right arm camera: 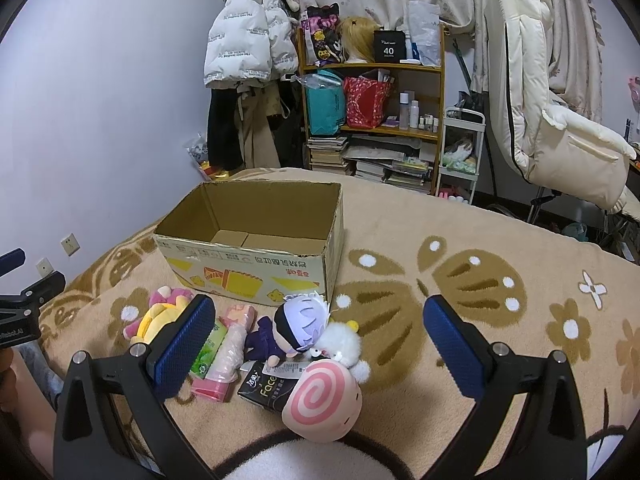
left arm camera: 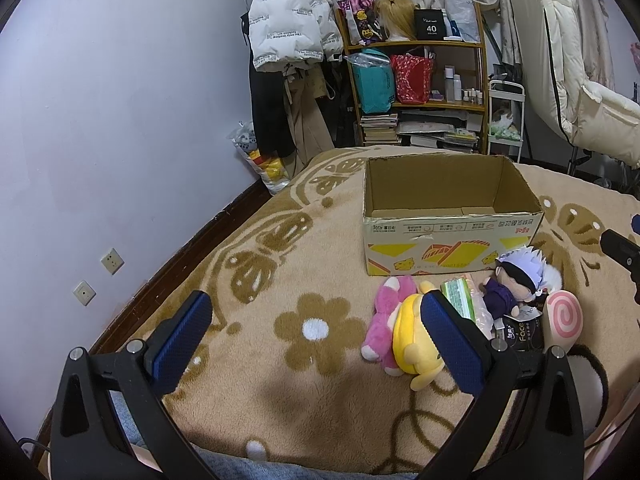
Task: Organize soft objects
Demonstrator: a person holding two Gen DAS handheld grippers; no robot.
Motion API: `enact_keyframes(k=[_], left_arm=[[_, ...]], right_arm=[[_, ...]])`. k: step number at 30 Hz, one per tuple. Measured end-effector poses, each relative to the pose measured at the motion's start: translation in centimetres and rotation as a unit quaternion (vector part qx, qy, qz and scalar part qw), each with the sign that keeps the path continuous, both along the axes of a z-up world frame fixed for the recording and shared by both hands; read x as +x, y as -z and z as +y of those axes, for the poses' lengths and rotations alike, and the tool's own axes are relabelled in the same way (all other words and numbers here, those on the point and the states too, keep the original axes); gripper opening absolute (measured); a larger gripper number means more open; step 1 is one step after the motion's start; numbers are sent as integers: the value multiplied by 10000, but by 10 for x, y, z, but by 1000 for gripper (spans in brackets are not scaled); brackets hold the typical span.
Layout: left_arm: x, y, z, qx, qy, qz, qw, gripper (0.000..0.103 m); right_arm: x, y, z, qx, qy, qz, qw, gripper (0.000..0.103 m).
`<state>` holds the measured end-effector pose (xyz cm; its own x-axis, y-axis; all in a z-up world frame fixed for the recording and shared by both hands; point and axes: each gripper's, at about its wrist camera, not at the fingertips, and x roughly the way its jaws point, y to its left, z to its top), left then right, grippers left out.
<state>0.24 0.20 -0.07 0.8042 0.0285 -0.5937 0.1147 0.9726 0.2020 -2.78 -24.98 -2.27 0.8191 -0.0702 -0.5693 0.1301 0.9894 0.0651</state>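
Observation:
An open, empty cardboard box stands on the beige flowered blanket. In front of it lie soft toys: a pink plush, a yellow plush, a white-haired doll, a white fluffy toy and a pink swirl cushion. Tissue packs, green, pink and black, lie among them. My left gripper is open and empty, left of the pile. My right gripper is open and empty, above the pile.
A wooden shelf with bags, books and bottles stands behind the bed, beside hanging coats. A padded white chair is at the right. The wall runs along the bed's left side.

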Motion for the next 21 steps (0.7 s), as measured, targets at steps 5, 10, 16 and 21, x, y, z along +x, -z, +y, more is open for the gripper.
enact_keyframes(k=[5,10,16,21], left_arm=[[0,0,0,5,-1,7,10000,103],[1,1,1,4,-16,52,10000,103],[13,7,-2,-49,57,297,9995,103],[26,9,-6,-73,89,504,9987,103]], right_arm=[[0,3,1,-1,-7,22,10000,103],[1,4,0,38,-29,81,10000,103],[7,4,3,-8,-76,241,9997,103],[20,9,0,205,-27,566,9982,103]])
